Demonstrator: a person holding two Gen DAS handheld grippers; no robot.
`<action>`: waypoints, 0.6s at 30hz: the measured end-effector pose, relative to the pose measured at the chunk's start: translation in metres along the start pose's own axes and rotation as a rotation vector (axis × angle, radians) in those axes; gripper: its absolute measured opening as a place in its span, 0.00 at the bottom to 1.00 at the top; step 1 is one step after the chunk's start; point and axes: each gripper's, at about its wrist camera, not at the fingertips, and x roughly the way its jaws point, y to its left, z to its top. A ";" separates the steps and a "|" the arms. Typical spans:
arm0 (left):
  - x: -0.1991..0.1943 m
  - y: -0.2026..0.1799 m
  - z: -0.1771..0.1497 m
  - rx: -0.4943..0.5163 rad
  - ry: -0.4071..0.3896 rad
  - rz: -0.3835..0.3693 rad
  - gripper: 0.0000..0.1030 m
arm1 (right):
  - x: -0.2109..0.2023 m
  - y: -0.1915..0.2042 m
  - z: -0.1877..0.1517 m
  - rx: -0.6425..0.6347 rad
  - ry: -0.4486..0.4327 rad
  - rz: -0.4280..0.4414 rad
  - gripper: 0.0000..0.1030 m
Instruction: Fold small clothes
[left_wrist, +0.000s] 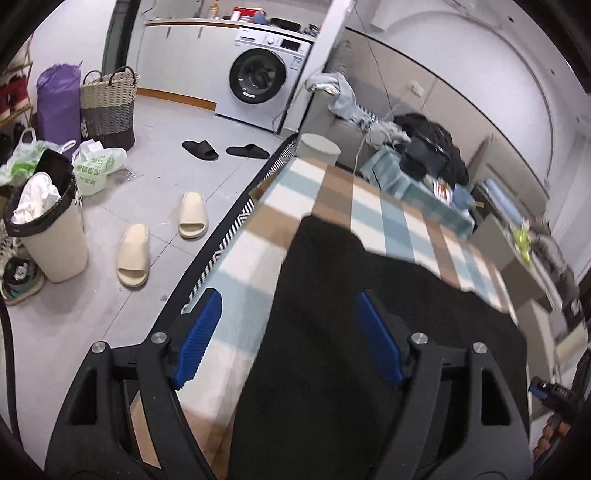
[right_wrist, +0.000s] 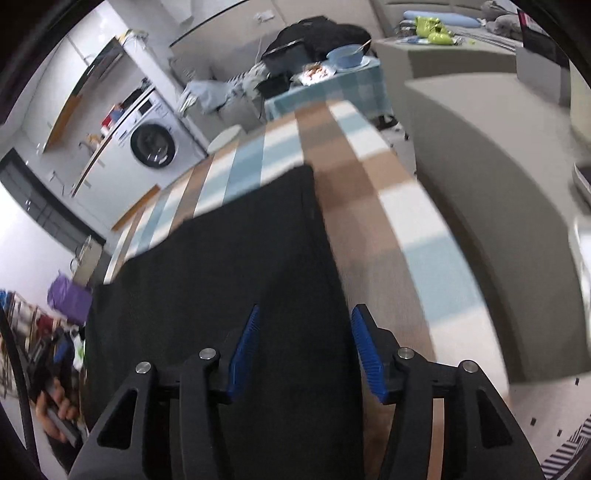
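A black garment (left_wrist: 351, 295) lies spread flat on a table with a checked blue, brown and white cloth (left_wrist: 332, 192). My left gripper (left_wrist: 288, 295) is open, its blue pads wide apart, over the garment's left edge. In the right wrist view the same garment (right_wrist: 221, 266) covers the cloth (right_wrist: 369, 177). My right gripper (right_wrist: 303, 314) is open over the garment's right edge, with nothing between its pads.
To the left stand a washing machine (left_wrist: 258, 77), a woven basket (left_wrist: 109, 107), a bin (left_wrist: 48, 229) and slippers (left_wrist: 135, 254) on the floor. A cluttered low table (left_wrist: 417, 184) stands beyond the far end. A grey sofa (right_wrist: 498, 192) runs along the right side.
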 end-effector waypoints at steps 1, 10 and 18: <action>-0.005 -0.002 -0.008 0.022 0.006 0.008 0.72 | -0.004 0.000 -0.010 -0.020 0.006 -0.001 0.51; -0.016 -0.001 -0.074 0.078 0.113 -0.017 0.76 | -0.021 0.010 -0.045 -0.138 0.028 0.013 0.51; -0.009 0.000 -0.107 0.113 0.202 0.003 0.76 | -0.022 0.011 -0.054 -0.194 0.043 -0.019 0.51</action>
